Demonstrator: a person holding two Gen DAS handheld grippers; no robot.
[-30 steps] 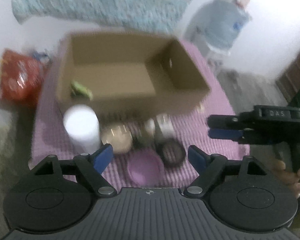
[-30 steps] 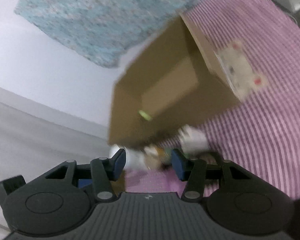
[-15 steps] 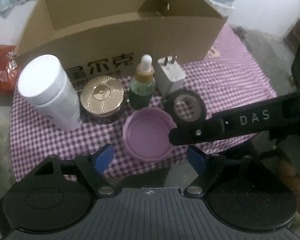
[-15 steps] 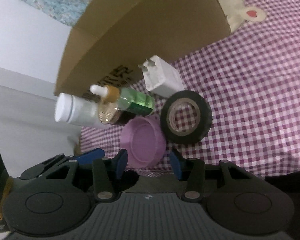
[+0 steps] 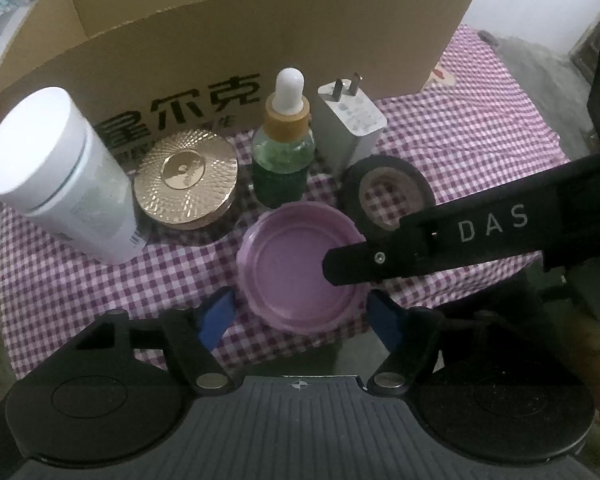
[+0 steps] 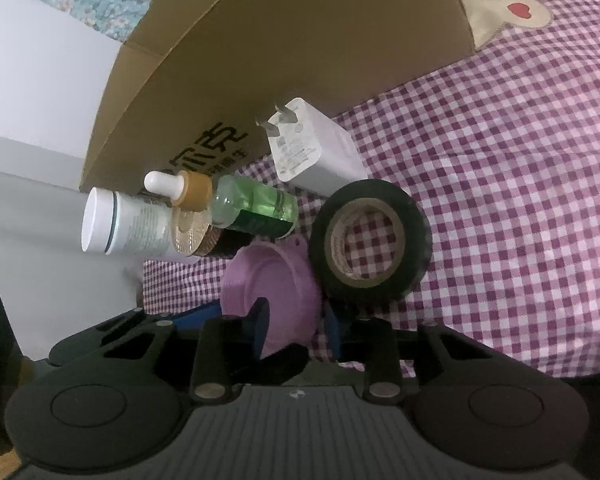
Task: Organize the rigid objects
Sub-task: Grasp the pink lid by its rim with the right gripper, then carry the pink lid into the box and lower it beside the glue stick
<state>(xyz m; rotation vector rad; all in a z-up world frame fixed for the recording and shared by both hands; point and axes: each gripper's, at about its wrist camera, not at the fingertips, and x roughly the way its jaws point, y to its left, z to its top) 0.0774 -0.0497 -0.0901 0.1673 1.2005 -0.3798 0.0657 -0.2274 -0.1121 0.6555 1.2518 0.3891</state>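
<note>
— Six things stand on the checked cloth (image 5: 480, 120) in front of the cardboard box (image 5: 228, 40), is that right?

— Yes. From the left wrist view: a white canister (image 5: 56, 172) at far left, a gold-lidded jar (image 5: 186, 180) beside it, a green dropper bottle (image 5: 284, 148), a white plug adapter (image 5: 350, 124), a roll of black tape (image 5: 388, 196), and nearest the camera a purple lid (image 5: 292, 276), lying hollow side up.

— Where is the right gripper (image 6: 294, 322)?

— It reaches in from the right, across the left camera's view. Its jaws straddle the near rim of the purple lid (image 6: 272, 280): one blue pad is inside the hollow, the other outside, by the tape roll (image 6: 370, 240). They look narrowed around the rim, but I cannot tell whether they actually pinch it.

— And the left gripper (image 5: 300, 316)?

— Its jaws are spread wide, one pad on each side of the lid's near edge, touching nothing I can see.

— Is the lid lifted?

— I cannot tell; it appears to lie on the cloth, just beside the tape roll.

— Anything inside the box?

— Its inside is hidden from both views.
</note>
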